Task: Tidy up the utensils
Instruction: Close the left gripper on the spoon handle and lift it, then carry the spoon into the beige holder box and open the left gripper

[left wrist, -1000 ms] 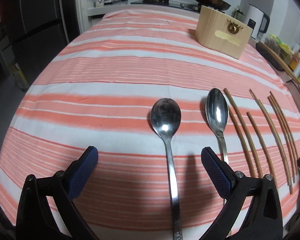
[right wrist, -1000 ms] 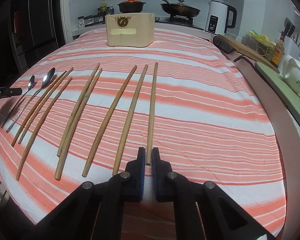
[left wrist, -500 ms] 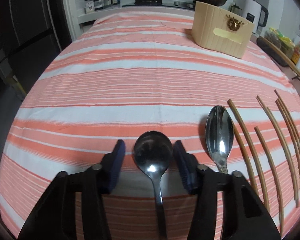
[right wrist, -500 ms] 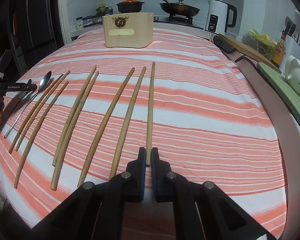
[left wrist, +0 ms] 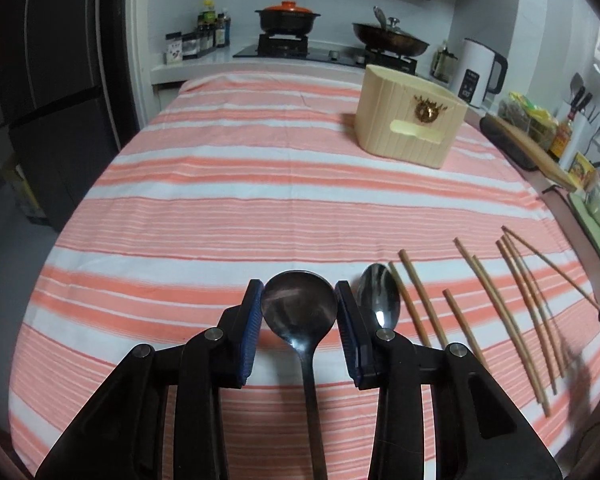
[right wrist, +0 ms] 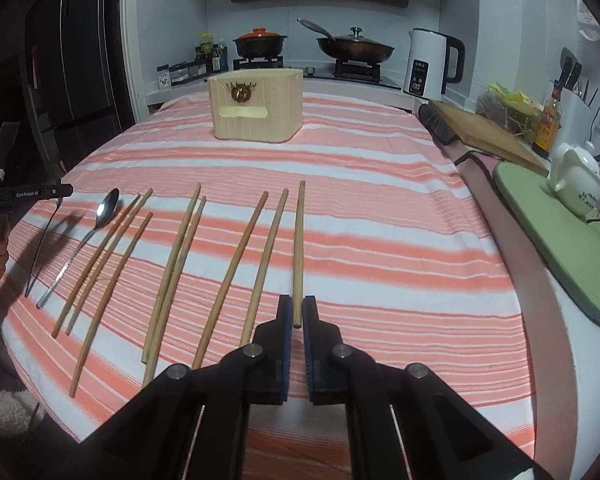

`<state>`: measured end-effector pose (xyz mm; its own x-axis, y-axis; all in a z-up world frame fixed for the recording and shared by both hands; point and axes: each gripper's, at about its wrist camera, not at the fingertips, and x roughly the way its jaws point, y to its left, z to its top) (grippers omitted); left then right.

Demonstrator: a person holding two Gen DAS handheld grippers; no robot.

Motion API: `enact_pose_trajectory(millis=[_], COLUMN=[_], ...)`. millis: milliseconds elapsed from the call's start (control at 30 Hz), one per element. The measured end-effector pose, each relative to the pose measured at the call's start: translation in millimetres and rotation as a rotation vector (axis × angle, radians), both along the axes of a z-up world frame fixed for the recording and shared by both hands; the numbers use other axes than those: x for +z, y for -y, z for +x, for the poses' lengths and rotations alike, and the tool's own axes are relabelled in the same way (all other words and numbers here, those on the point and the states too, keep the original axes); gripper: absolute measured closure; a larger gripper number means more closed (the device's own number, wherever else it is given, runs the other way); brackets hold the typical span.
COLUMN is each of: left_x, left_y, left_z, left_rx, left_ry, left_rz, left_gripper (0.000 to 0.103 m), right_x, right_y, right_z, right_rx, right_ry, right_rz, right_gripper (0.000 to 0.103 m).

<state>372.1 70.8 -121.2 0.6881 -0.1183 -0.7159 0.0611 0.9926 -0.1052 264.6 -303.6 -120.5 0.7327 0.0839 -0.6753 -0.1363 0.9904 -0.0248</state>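
Observation:
My left gripper (left wrist: 299, 294) is shut on the bowl of a dark metal spoon (left wrist: 298, 309), lifted above the striped tablecloth (left wrist: 236, 216). A second spoon (left wrist: 379, 300) lies just to its right, then several wooden chopsticks (left wrist: 419, 300). My right gripper (right wrist: 296, 309) is shut on the near end of the rightmost chopstick (right wrist: 298, 248). The other chopsticks (right wrist: 180, 256) and the second spoon (right wrist: 107, 208) lie in a row to its left. The left gripper (right wrist: 40, 192) shows at the far left. A beige utensil holder (left wrist: 409, 122) (right wrist: 256, 106) stands at the back.
A wooden cutting board (right wrist: 483, 132) and a green mat (right wrist: 555, 232) lie off the table's right edge, with a white teapot (right wrist: 575, 176). A kettle (right wrist: 429, 64), pots and a stove stand on the counter behind. A dark fridge (left wrist: 48, 92) is to the left.
My left gripper closed on the left spoon's bowl and lifted it off the cloth. My right gripper stayed shut on the rightmost chopstick.

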Motion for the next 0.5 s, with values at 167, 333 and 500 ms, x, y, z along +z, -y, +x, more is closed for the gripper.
enact_pose_trajectory(millis=[167, 333, 500], left_x=[34, 58, 82], left_y=[2, 4, 10], left_z=[-9, -12, -9], left_rx=[-0.03, -0.049, -0.07], left_ry=[0.061, 0.101, 0.142], left_rz=[-0.025, -0.059, -0.062], left_gripper=[0.067, 0.067, 0.067], right_x=[39, 68, 95], right_y=[-4, -6, -9], right_z=[1, 12, 28], right_rx=[0.024, 0.056, 0.072], right_ry=[0.075, 0.122, 0.167], right_rz=[0.0, 0.023, 0.033], right_gripper=[0.098, 0.098, 0.098])
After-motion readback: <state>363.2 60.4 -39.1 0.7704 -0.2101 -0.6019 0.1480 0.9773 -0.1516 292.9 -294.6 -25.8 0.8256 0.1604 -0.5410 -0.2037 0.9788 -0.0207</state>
